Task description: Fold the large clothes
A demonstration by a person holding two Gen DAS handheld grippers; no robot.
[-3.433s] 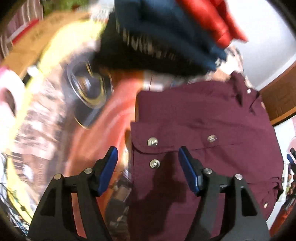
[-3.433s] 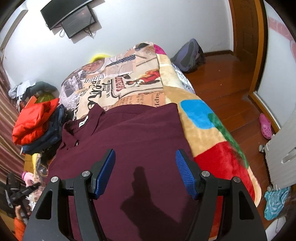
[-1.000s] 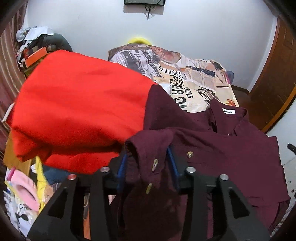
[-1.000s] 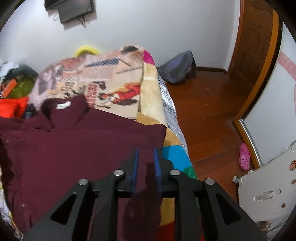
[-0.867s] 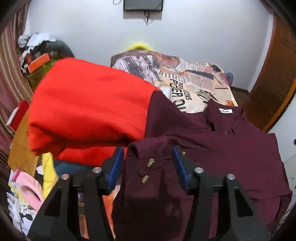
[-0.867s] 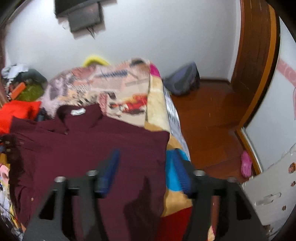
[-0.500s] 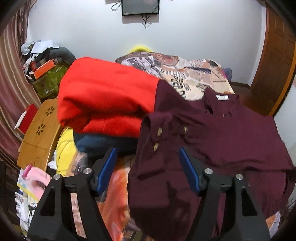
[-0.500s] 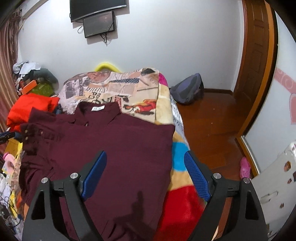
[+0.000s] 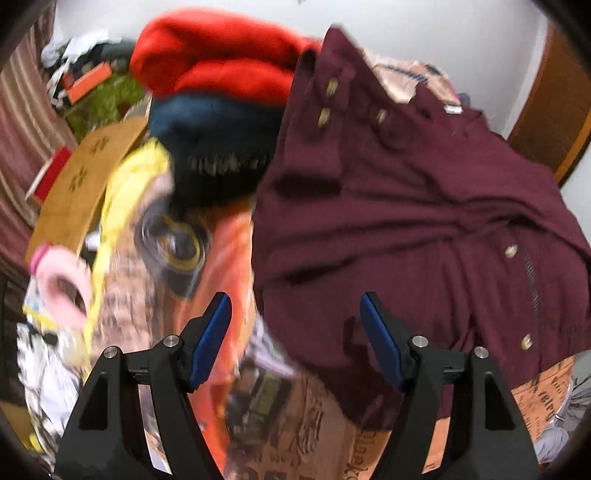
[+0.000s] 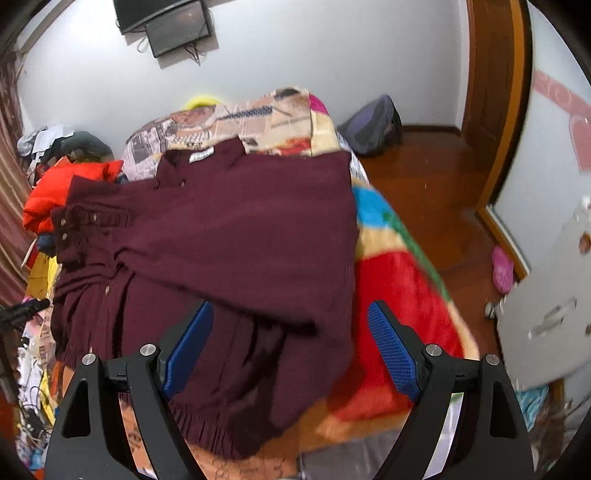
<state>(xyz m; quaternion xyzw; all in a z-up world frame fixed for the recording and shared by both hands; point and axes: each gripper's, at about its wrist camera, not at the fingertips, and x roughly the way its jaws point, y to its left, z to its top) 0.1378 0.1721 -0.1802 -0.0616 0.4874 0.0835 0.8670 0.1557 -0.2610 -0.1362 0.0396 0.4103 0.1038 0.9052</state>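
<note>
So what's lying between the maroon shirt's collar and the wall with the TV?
In the right wrist view, only the newspaper-print blanket lies between the maroon shirt and the wall; a yellow object peeks over its far edge.

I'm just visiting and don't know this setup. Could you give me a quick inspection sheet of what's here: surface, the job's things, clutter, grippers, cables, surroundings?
Surface: bed with a patterned blanket, colourful at the near side.
Job's things: maroon shirt spread on the blanket, label at the far end, a sleeve folded across the body, left cuff rumpled.
Clutter: red garment stacked on a dark blue one beside the shirt; a pile of things in the far left corner.
Grippers: left gripper open, holding nothing; right gripper open, holding nothing.
Cables: wires dangle below the wall screen.
Surroundings: wooden floor, grey backpack, pink shoe, wooden door frame.
</note>
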